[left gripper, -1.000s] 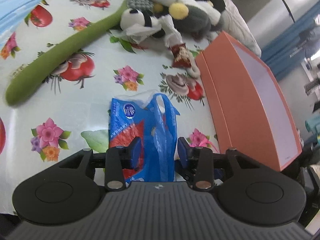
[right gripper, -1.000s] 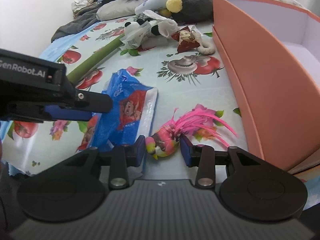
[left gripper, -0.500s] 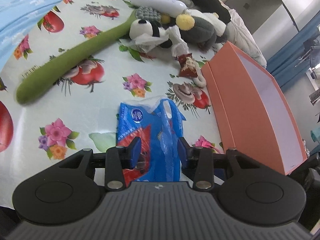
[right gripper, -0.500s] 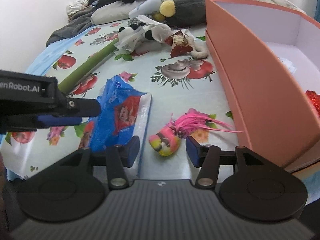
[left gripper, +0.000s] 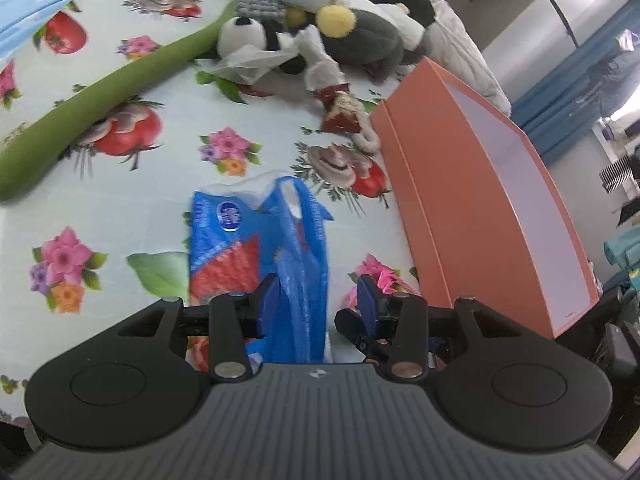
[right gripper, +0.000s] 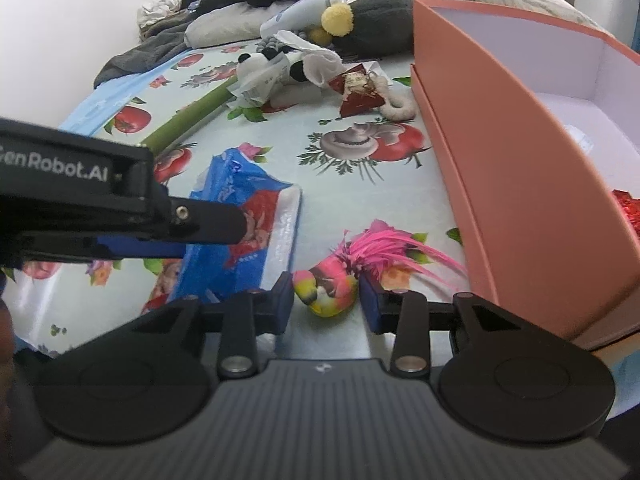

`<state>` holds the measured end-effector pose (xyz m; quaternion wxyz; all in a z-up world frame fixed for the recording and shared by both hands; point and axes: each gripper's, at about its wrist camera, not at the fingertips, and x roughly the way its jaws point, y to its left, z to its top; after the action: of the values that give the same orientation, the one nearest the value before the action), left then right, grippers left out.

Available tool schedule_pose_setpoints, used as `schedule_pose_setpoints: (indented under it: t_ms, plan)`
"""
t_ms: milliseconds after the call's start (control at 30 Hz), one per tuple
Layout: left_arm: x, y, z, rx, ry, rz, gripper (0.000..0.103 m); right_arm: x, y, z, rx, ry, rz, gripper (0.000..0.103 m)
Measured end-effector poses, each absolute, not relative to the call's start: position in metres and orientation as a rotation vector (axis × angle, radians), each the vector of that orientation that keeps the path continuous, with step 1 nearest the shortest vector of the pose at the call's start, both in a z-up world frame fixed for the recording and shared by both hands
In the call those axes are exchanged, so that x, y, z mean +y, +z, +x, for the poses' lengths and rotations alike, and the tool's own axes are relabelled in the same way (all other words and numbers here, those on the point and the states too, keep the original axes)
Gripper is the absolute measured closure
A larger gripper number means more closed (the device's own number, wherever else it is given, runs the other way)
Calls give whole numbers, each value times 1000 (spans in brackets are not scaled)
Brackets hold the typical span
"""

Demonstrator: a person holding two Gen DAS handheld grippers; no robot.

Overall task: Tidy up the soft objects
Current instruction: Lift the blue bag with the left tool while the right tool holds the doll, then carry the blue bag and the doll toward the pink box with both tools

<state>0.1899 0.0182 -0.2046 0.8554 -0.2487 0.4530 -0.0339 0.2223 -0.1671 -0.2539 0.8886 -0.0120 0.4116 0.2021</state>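
A blue and red tissue pack [left gripper: 256, 248] lies on the flowered sheet, also in the right wrist view [right gripper: 244, 216]. My left gripper [left gripper: 318, 300] is open, its jaws around the pack's blue plastic handle. A pink and yellow feathered toy [right gripper: 340, 276] lies beside the pack. My right gripper [right gripper: 326, 300] is open with the toy's body between its jaws, not clamped. The orange box [left gripper: 480, 184] stands open at the right [right gripper: 520, 152].
At the far end lie a long green plush [left gripper: 100, 96], a panda plush [left gripper: 256, 36], a grey plush with yellow pompom [right gripper: 360, 16], a red pouch [right gripper: 358, 88] and dark clothes. A red item [right gripper: 626, 212] lies inside the box.
The right gripper let go of the feathered toy, opened, then came forward around it again. The left gripper's jaws stand wider around the pack's handle.
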Motion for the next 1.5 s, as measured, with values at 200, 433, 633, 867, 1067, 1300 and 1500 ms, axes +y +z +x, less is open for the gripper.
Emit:
schedule_pose_setpoints:
  t_ms: [200, 433, 633, 867, 1067, 1300, 1500]
  plan:
    - [4, -213, 198, 973, -68, -434, 49, -175, -254, 221, 850, 407, -42, 64]
    - [3, -220, 203, 990, -35, -370, 89, -182, -248, 217, 835, 403, -40, 64]
    - [7, -197, 192, 928, -45, -353, 97, -186, -229, 209, 793, 401, -49, 64]
    - [10, -160, 167, 861, -85, -349, 97, -189, -197, 192, 733, 394, -42, 64]
    - [12, -126, 140, 805, -104, -345, 97, -191, -171, 174, 687, 401, -37, 64]
    - [15, -93, 106, 733, -103, -364, 97, -194, -144, 154, 625, 417, -41, 64]
    - [8, -72, 83, 698, -120, -373, 97, -202, -125, 136, 585, 421, -28, 64]
